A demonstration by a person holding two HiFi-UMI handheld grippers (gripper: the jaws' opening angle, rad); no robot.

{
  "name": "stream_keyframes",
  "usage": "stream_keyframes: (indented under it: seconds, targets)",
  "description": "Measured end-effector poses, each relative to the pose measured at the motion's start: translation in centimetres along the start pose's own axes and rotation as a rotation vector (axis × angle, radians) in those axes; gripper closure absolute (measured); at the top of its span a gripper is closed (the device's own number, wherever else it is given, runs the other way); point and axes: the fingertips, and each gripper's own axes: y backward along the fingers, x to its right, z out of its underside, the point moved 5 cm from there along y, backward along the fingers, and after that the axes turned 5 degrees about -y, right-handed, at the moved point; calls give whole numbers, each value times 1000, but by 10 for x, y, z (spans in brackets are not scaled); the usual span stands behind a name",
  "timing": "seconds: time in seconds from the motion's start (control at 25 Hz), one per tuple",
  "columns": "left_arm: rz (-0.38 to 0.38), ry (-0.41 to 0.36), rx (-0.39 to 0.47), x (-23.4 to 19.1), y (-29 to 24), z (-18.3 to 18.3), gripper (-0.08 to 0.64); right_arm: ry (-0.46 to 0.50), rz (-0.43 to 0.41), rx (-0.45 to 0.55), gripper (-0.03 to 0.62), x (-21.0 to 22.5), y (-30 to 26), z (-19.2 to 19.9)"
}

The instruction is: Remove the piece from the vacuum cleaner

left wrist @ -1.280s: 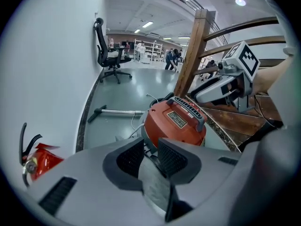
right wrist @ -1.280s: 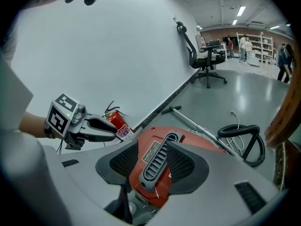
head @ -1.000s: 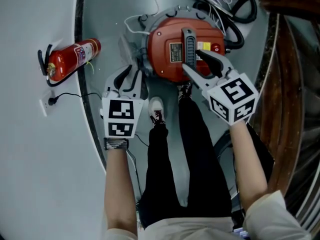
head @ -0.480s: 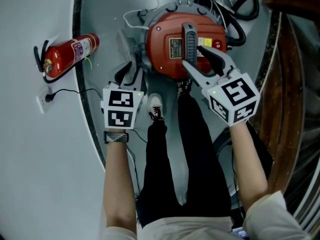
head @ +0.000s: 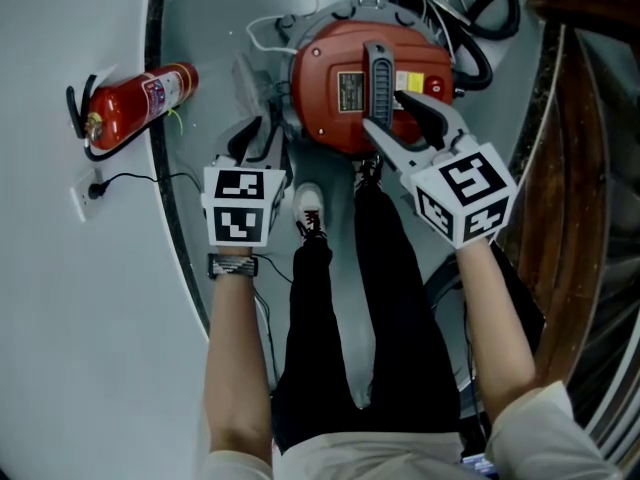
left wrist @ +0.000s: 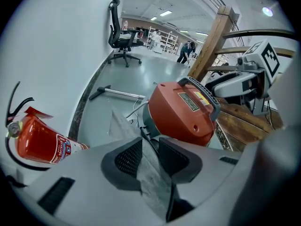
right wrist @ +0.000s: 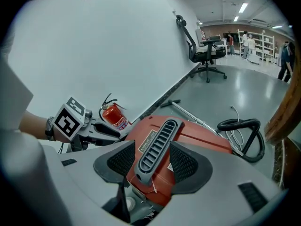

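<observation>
Figuring out how we get the piece off this round red plastic vacuum cleaner (head: 325,118). We reckon the piece is the thin grey mesh-like sheet (left wrist: 153,180) sticking out at the vacuum's left side, low down, though we can't tell how it's fixed in there. Our left gripper (head: 262,133) sits just left of the vacuum. Its jaws have just been opening and stand apart, with that sheet running between the pads but nothing pinching it. Our right gripper (head: 383,110) is over the vacuum's top, jaws spread either side of the grey ribbed carry handle (head: 377,78), not clamped on it.

Reply: We'd treat that sheet as light and floppy, probably easy to tear or bunch up. We'd pinch it close to where it leaves the vacuum's body, flat between the pads, not out at the loose end. The vacuum itself looks heavy-ish and stiff, with a smooth shell the pads would slip on, so the ribbed handle is the sensible hold for steadying it.

OP: Agreed, we'd close the right one on the handle first so the vacuum can't skid on the smooth grey floor (head: 220,28) when we pull. The red fire extinguisher (head: 135,108) well off to the vacuum's left and the black hose (right wrist: 237,123) behind the vacuum look out of our way.
</observation>
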Motion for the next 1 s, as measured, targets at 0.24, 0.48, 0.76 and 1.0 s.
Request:
stream_keyframes:
  seconds: [0.24,0.48,0.76,1.0]
  targets:
    - [-22,23,-19,1,0,0,448,-7,8,2,365,0,0,2]
    - [-37,33,-52,0,0,-1,446,0,18,1,365,0,-2,2]
    - [-8,60,-21,4,8,7,436,-10,14,0,365,-1,-2,4]
    - [1,62,-70,12,8,19,403,-5,14,-5,365,-1,-3,4]
